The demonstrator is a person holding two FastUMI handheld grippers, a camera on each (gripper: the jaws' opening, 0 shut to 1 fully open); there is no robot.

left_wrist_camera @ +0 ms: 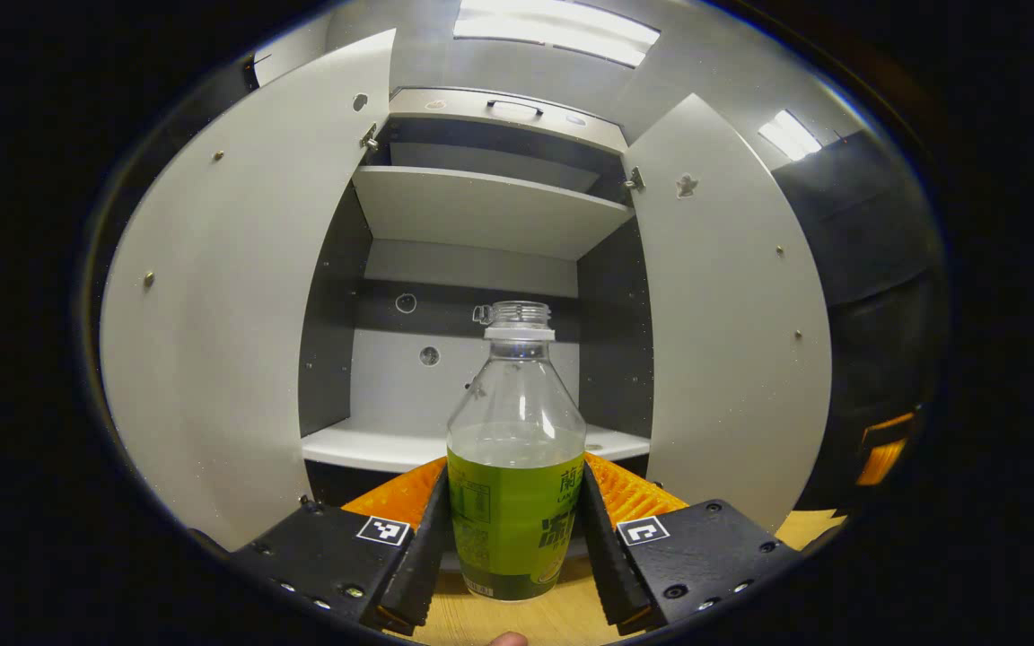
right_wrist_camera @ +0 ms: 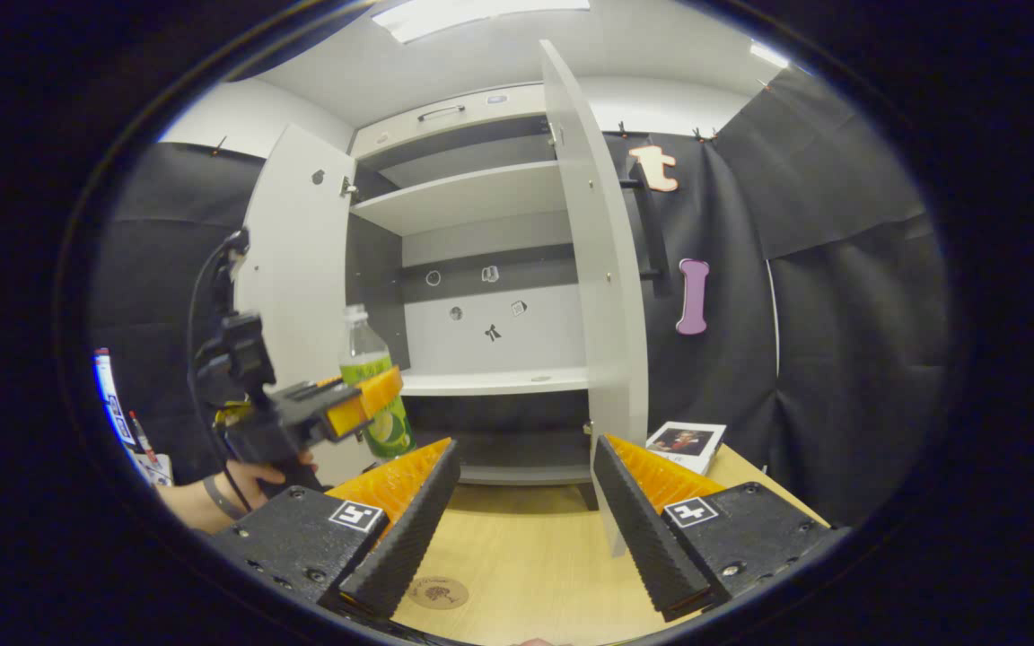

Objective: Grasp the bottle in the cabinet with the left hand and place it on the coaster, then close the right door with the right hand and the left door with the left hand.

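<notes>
In the left gripper view we see our left hand-held gripper [left_wrist_camera: 514, 538] clamped on the bottle [left_wrist_camera: 515, 467] at six o'clock, above the tabletop [left_wrist_camera: 535, 621] before the open cabinet [left_wrist_camera: 490, 211]. In the right gripper view our right hand-held gripper [right_wrist_camera: 524, 520] gapes wide and empty; the bottle [right_wrist_camera: 372, 386] sits at nine o'clock, the coaster [right_wrist_camera: 437, 592] at six.

left gripper [right_wrist_camera: 373, 395]: black cable, wristband on hand [right_wrist_camera: 248, 480] | right gripper [right_wrist_camera: 526, 511]: square markers, screws, ribbed fingers [right_wrist_camera: 409, 529]
</notes>
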